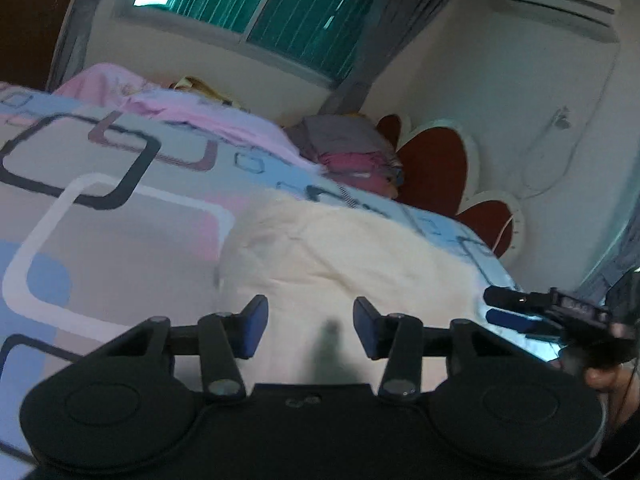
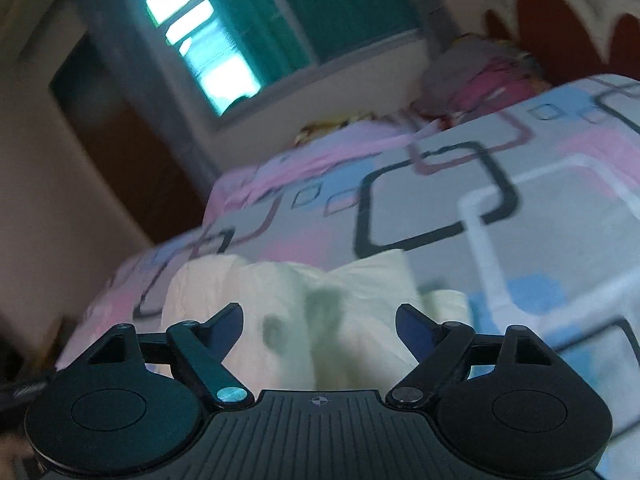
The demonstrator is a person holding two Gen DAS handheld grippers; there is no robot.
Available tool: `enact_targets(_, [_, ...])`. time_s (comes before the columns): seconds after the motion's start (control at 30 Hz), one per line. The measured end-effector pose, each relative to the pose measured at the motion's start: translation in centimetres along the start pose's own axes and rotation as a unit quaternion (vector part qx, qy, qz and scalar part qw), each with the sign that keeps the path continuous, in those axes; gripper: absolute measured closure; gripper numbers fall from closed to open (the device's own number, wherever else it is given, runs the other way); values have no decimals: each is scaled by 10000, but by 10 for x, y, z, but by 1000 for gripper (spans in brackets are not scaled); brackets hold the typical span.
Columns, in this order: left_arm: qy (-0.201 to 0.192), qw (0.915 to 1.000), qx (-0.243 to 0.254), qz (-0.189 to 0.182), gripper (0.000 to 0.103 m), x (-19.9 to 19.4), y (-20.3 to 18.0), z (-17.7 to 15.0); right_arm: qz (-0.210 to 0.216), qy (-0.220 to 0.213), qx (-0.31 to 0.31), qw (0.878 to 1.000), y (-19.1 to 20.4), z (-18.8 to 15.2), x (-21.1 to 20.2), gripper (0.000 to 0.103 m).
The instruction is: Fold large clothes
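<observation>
Nearest to us in the left wrist view, the left gripper (image 1: 311, 326) has its jaws parted with nothing pinched between them; the cream garment (image 1: 340, 256) lies just beyond the blue pads (image 1: 256, 324), spreading from 12 toward 2 o'clock across the bedspread (image 1: 100, 216). At 3 o'clock the right gripper (image 1: 505, 307) comes in from the edge, carried by a hand (image 1: 600, 376), its two fingers apart just beside the garment's near right edge. In the right wrist view the right gripper (image 2: 320, 322) is spread wide and released, with the cream garment (image 2: 320, 312) bunched into upright folds directly ahead at 12 o'clock; two darker patches on the cloth may be shadows or stains, and the blur keeps us from telling which. The patterned bedspread (image 2: 520, 208) stretches from 1 to 3 o'clock beyond it. Farther off, a pink sheet (image 1: 192, 114) lies crumpled at 11 o'clock in the left view, and a stack of folded clothes (image 1: 352, 152) sits at 12 o'clock against the red headboard (image 1: 436, 164). Farthest, the window (image 1: 256, 4) fills the top at 11 to 12 o'clock, with an air conditioner (image 1: 560, 4) high at 2 o'clock.
</observation>
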State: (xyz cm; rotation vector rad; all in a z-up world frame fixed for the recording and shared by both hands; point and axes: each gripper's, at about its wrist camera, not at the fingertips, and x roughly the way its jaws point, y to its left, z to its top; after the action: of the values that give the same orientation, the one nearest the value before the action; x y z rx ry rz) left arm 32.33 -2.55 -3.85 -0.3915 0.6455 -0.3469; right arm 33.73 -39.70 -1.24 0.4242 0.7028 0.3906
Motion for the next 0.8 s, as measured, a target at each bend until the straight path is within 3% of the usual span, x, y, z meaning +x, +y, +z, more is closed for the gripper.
enact_targets(0.03, [69,10000,-43,-23,59,8,2,1,42,132,-63,9999,2,2,9,21])
enact_targets(0.1, [157,9998,-52,-144,61,23,1,3,154,393,-154,9990,7,1,24,43])
enact_targets(0.17, [225,9994,86,-244,61,32,-5,4,239,512,-163,9983,4,-5,31,75])
enact_targets(0.23, [269,9987,319,-294,61,42,-16,4,100,414,-260,9988,4,-12,27,89])
enact_targets(0.43, [457,9929,1018,-410,61,68,-43,7,-430,52,-310,9986,-1,-39,5,92])
enact_targets(0.6, [848,9842,1527,-288,59,98,-59,-5,-744,376,44,9965,-27,-62,31,92])
enact_targets(0.8, [1162,9823,1461,-159,59,123,-57,-15,-752,513,260,9955,-43,-66,38,92])
